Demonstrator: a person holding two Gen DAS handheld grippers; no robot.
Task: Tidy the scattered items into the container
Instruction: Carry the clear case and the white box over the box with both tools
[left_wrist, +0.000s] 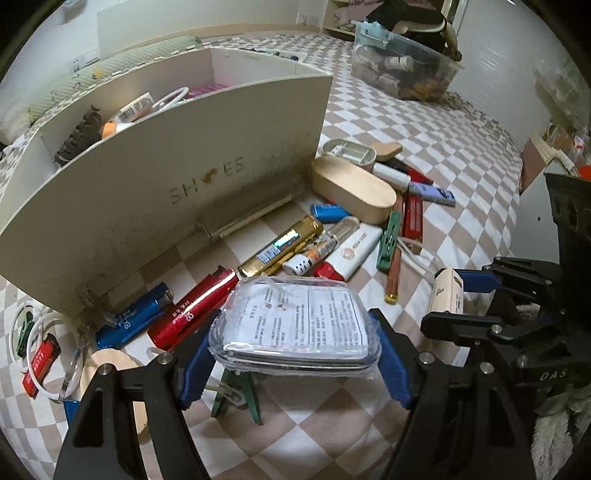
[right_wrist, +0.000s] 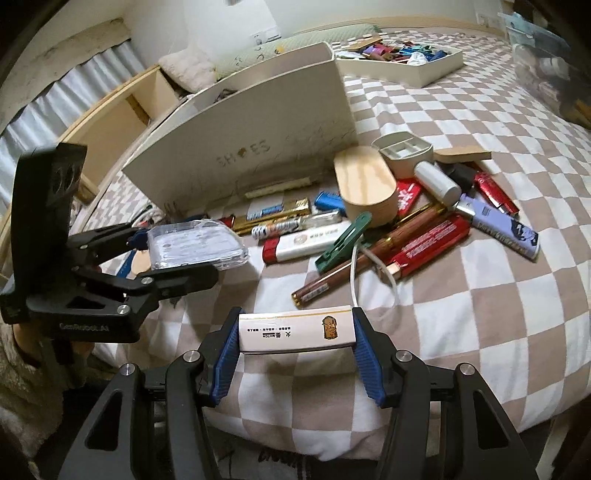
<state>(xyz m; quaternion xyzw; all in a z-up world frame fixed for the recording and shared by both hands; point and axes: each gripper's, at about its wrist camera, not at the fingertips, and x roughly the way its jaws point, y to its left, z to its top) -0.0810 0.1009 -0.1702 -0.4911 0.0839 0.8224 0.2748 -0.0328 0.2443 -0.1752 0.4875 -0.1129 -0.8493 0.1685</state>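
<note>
Bed (right_wrist: 461, 258) with checked cover carries everything; its near edge drops off just below the right gripper, and wide bare cover lies to the right of the clutter. White box (left_wrist: 177, 173), marked with faint lettering, stands open-topped at the back left, with a few items already inside; its front wall rises right behind the pile, and a thin stick lies along its base. Second shallow tray (right_wrist: 402, 61) full of small items sits well apart near the far edge. Clear bin (left_wrist: 402, 70) further off in the left wrist view.

Pile spreads from the box's front wall rightward: wooden oval case (left_wrist: 351, 188) just beside the box corner, grey lid (right_wrist: 402, 147) behind it, gold tube (left_wrist: 280, 245), white-and-red lighter (right_wrist: 306, 243), green peg (right_wrist: 343, 236), red packs (right_wrist: 432, 240), purple lighter (right_wrist: 498, 221). Blue lighter (left_wrist: 133, 317) and red lighter (left_wrist: 192, 310) lie by the box's near corner.

Left gripper (left_wrist: 295, 350): jaws fairly wide, clamped on the two ends of a clear packet (left_wrist: 295, 321) with a printed leaflet inside, held above the cover just short of the box wall; another green peg shows under it. Right gripper (right_wrist: 295, 347): jaws gripping a white matchbox (right_wrist: 295, 328) by its ends, over bare cover near the bed edge, clear of the pile. Grippers sit side by side, near but apart.
</note>
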